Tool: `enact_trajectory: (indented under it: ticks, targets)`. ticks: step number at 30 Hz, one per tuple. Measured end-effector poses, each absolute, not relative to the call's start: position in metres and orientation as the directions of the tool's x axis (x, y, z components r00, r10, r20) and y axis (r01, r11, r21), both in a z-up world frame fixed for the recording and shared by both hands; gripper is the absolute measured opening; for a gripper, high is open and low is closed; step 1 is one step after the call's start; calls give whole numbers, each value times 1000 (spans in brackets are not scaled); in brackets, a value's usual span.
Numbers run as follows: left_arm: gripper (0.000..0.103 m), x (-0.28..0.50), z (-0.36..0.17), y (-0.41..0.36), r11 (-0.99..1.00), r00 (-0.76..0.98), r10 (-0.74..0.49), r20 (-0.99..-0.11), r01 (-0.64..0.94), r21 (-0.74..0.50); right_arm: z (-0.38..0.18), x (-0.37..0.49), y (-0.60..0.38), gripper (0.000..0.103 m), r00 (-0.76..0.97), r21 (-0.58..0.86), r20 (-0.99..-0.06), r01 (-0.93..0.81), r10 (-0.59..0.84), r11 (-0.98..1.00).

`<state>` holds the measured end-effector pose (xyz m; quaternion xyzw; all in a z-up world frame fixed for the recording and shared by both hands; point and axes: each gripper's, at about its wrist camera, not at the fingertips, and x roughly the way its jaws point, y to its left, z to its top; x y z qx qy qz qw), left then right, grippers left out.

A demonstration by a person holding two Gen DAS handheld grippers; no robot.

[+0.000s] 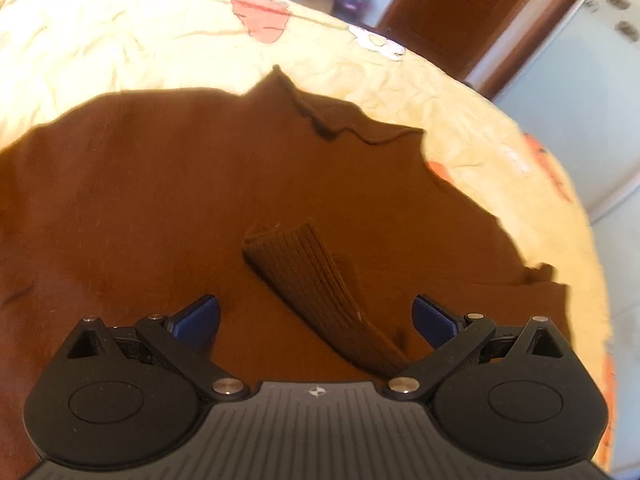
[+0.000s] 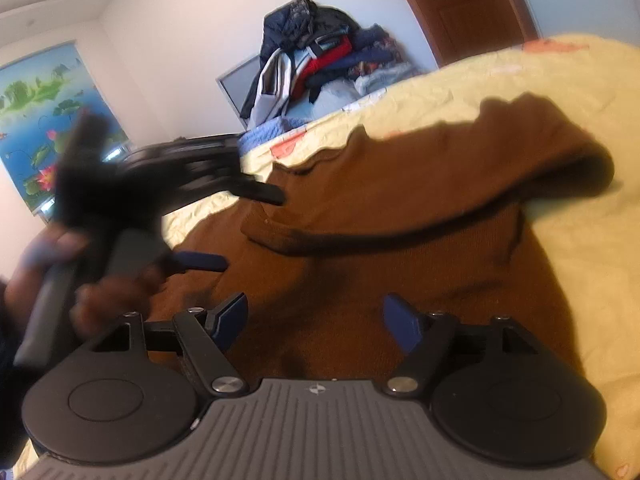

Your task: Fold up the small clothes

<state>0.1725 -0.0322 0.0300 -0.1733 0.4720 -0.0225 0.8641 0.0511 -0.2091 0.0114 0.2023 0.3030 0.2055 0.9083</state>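
A brown sweater [image 1: 160, 200] lies spread on the yellow bed cover [image 1: 100, 48]. One sleeve with a ribbed cuff [image 1: 304, 276] lies folded across its body, between the fingers of my left gripper [image 1: 316, 320], which is open just above the cloth. In the right wrist view the same sweater [image 2: 400, 208] shows a sleeve folded over its body, with a raised fold at the far right. My right gripper [image 2: 316, 324] is open and empty above the sweater's near part. The left gripper [image 2: 236, 224], blurred, is open over the sweater's left side, held by a hand.
A pile of mixed clothes [image 2: 320, 64] sits past the far edge of the bed. A brown wooden door [image 2: 460, 0] stands behind it. A lotus picture [image 2: 44, 120] hangs on the left wall. The bed cover [image 2: 580, 260] extends to the right of the sweater.
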Motion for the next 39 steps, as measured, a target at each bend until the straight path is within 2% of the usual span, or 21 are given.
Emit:
enact_trajectory:
  ticks: [2,3,5,6,8,10,14,17,25,30,33,36,39]
  targets:
    - [90,178,28,-37,953,550,-144,-823,-146,-264,12,52,-213,78,730,512,-458,-251,508,822]
    - [73,178,30,-40,960,556,-108,-824,-157,-232,11,52,-214,78,729,521,-453,-251,514,816]
    - [52,179,31,-42,969,558,-50,-828,-172,-175,10,53,-216,79,726,538,-444,-253,525,804]
    - [35,178,32,-41,969,559,-57,-827,-170,-182,9,55,-214,80,725,544,-440,-254,530,800]
    - [14,174,40,-31,963,567,-78,-820,-171,-209,10,56,-214,82,722,551,-435,-259,538,794]
    - [12,166,53,-25,962,613,-57,-788,-178,-208,8,58,-214,82,720,550,-435,-262,540,793]
    - [12,149,87,-13,974,759,21,-651,-163,-159,9,59,-215,83,719,552,-434,-264,543,791]
    - [12,148,100,6,977,789,102,-606,-195,-90,7,59,-215,84,718,557,-432,-264,546,788]
    - [11,151,60,60,949,720,268,-640,-312,45,7,59,-215,89,711,558,-428,-277,558,782]
    - [11,142,46,73,942,696,291,-656,-327,71,8,59,-214,90,708,558,-428,-281,561,780]
    - [13,144,41,68,954,678,277,-681,-278,112,8,60,-215,91,706,560,-427,-284,565,778]
    - [18,134,54,77,962,692,247,-678,-258,87,10,62,-217,92,697,559,-436,-287,570,778]
    - [21,99,87,94,963,805,174,-568,-259,-72,32,72,-226,90,724,560,-427,-258,541,787]
